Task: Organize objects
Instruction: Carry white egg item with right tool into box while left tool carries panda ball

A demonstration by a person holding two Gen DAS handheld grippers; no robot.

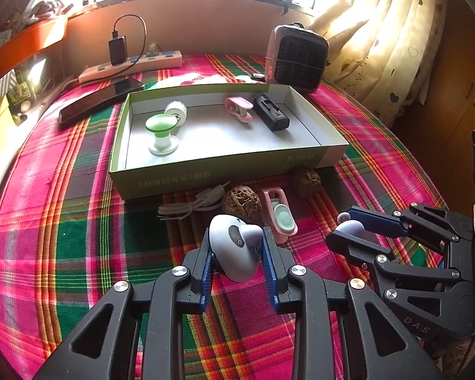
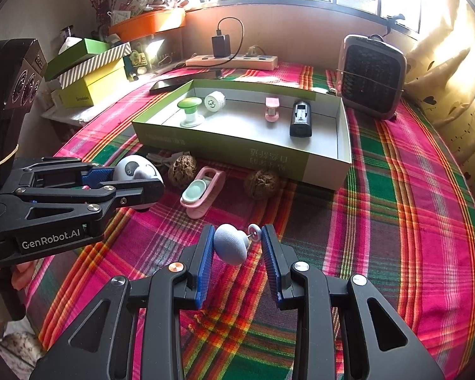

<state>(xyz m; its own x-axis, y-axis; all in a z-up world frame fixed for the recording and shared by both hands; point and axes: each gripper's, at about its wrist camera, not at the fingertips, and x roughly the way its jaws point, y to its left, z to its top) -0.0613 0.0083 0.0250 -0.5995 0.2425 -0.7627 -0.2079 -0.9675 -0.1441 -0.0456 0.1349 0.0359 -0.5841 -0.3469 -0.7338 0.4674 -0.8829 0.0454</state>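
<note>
My left gripper is shut on a white egg-shaped toy with dark panda-like patches, low over the plaid cloth. My right gripper is shut on a pale blue mushroom-shaped knob that has a small white disc on a pin. Each wrist view shows the other gripper too: the right gripper sits to the right, the left gripper to the left. Behind both lies a shallow green box holding a green-topped stand, a white round piece, a pink clip and a black device.
Just in front of the box lie two walnuts, a pink clip with a mint pad and a coiled white cable. A phone, a power strip and a small heater stand behind. Stacked boxes line the left.
</note>
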